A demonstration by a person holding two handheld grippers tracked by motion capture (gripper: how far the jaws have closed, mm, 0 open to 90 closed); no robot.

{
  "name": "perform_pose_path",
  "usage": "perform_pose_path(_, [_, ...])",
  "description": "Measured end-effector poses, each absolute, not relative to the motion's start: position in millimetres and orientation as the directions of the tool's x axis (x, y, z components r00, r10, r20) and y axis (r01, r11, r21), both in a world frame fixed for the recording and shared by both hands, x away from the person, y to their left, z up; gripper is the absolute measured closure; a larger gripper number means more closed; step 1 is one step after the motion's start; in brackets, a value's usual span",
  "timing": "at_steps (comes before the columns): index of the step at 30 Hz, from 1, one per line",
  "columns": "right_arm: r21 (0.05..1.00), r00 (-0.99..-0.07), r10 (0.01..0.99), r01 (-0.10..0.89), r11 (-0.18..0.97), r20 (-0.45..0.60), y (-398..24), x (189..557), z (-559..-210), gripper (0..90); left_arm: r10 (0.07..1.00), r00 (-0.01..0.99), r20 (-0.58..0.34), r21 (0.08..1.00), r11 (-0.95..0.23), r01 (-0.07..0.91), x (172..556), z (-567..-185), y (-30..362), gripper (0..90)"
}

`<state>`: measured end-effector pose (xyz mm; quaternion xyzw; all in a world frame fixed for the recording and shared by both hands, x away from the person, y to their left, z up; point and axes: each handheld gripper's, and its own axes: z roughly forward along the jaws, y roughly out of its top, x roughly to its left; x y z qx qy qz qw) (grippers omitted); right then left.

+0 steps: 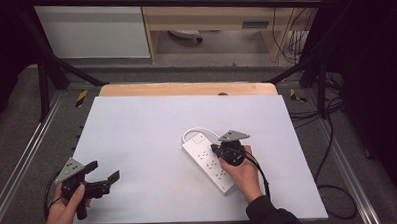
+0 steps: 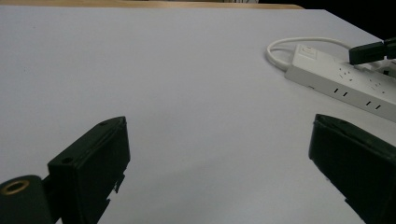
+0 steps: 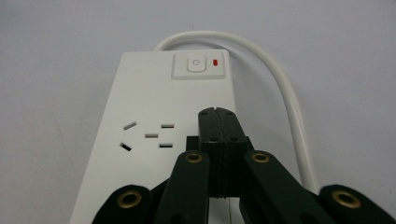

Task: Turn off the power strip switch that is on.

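We see a white power strip (image 1: 210, 163) lying flat on the white counter (image 1: 137, 139), right of centre, set at a slant in the high view. Its switch end points away from the person, and its white cable (image 1: 199, 130) loops off that far end.

Right gripper (image 3: 218, 114): jaws pressed together with nothing between them. In its own view the tips sit over the strip's top face, just short of the power button (image 3: 196, 64) and beside the first socket group (image 3: 147, 136). We can't tell whether the tips touch the plastic. A small red indicator (image 3: 215, 62) sits next to the button. In the high view the right hand (image 1: 244, 173) wraps the gripper body from the near side, over the strip's middle.

Left gripper (image 1: 103, 177): jaws spread wide and empty. We see it held in the left hand (image 1: 65, 209) at the counter's near left corner, well apart from the strip. In its own view there is bare counter between the two jaws, the strip (image 2: 343, 79) lies far off at the upper right, and the right gripper's tip (image 2: 369, 52) is above it.
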<state>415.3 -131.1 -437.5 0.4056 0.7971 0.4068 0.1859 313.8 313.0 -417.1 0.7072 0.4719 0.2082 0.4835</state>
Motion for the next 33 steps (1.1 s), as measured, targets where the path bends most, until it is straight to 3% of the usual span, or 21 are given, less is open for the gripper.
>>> perform_pose_path(33, [0.804,-0.608,0.793,0.490,0.336,0.039,-132.6,415.6,-438.4,90.0,0.869,0.468,-0.160,0.880,-0.090,0.467,313.9,-417.2,312.9,5.3])
